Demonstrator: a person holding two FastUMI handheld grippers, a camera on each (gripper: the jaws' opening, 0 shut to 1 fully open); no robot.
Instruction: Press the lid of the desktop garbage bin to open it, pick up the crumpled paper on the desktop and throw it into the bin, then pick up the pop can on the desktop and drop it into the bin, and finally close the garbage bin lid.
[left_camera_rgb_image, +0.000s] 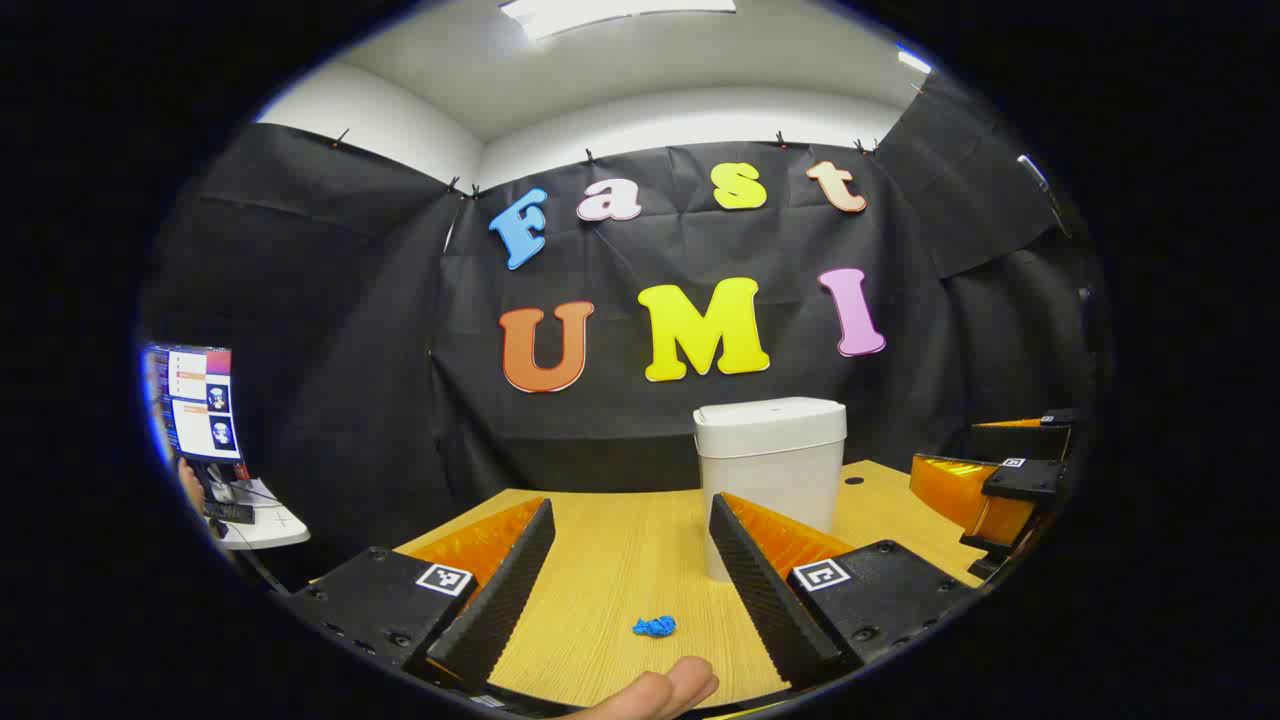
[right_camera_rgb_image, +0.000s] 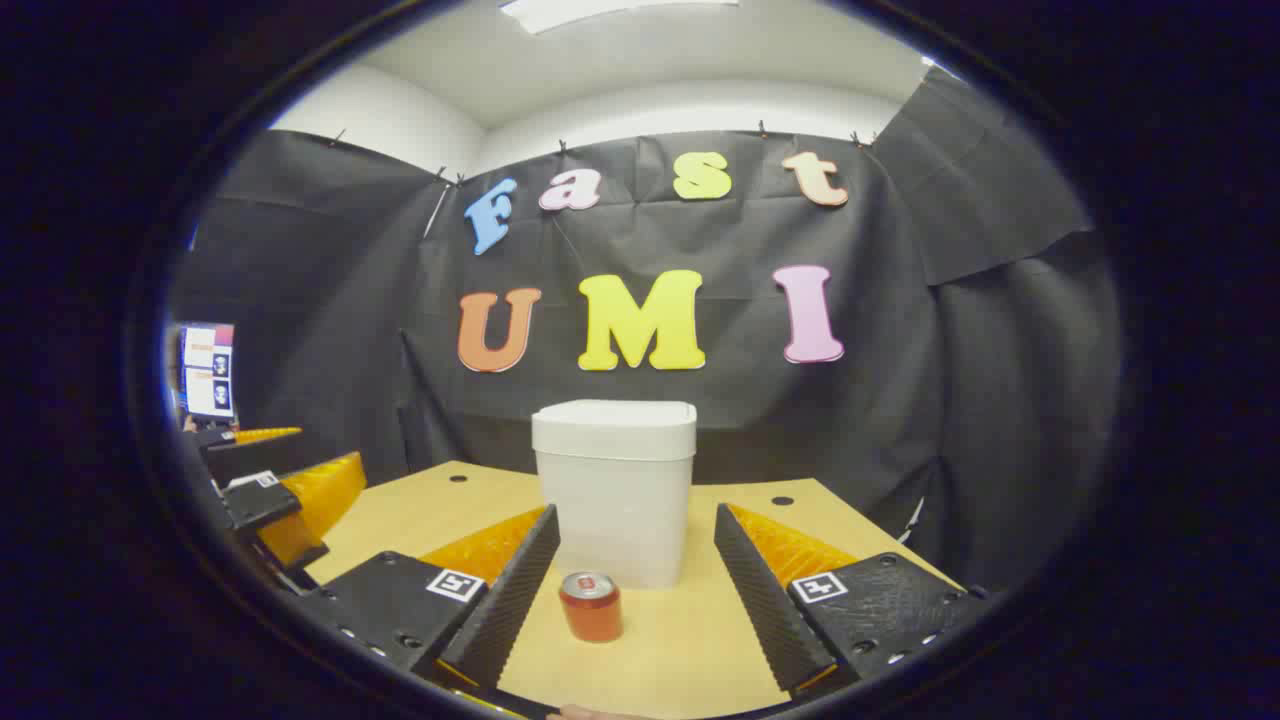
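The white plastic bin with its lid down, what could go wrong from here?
1. The white plastic bin is still closed, so grabbing the small blue crumpled paper first would leave nowhere to drop it.
2. The upright red pop can stands close in front of the bin; the open right gripper reaching for the lid might knock it over.

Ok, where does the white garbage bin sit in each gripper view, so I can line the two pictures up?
Left gripper view: the garbage bin stands right of centre, lid shut, partly behind that gripper's right-hand finger.
Right gripper view: it stands near centre between the open jaws, with the pop can in front of it.
Shared landmark: the wooden desktop under the bin.
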